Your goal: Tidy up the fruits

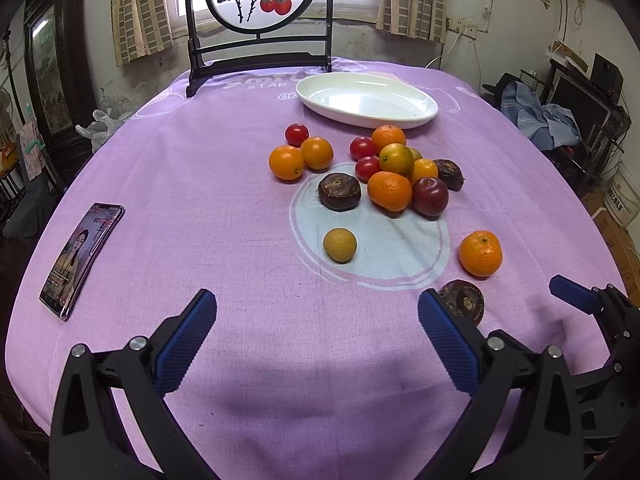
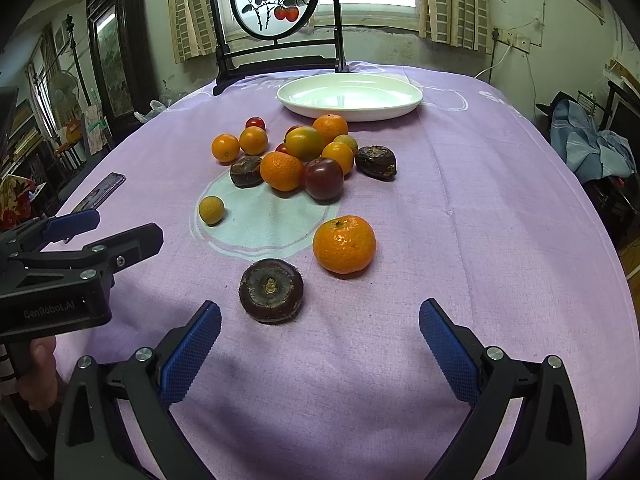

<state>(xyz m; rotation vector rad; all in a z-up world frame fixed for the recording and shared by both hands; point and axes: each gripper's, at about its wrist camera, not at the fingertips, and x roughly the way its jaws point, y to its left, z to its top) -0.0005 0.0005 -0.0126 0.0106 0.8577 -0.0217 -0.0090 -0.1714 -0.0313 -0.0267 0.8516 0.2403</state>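
Note:
A pile of fruits (image 1: 394,168) lies mid-table: oranges, red cherry tomatoes, a dark plum and brown water chestnuts; it also shows in the right wrist view (image 2: 304,156). A white oval plate (image 1: 366,99) (image 2: 350,96) stands empty behind the pile. A lone orange (image 1: 480,253) (image 2: 344,244), a brown chestnut (image 1: 462,302) (image 2: 271,291) and a small yellow fruit (image 1: 339,245) (image 2: 211,210) lie nearer. My left gripper (image 1: 318,316) is open and empty above the cloth. My right gripper (image 2: 320,326) is open and empty, just short of the chestnut.
A purple cloth (image 1: 224,184) covers the table. A phone (image 1: 82,258) lies at the left. A dark wooden screen stand (image 1: 260,52) stands at the far edge. Clutter surrounds the table. The right gripper shows at the right of the left wrist view (image 1: 592,304).

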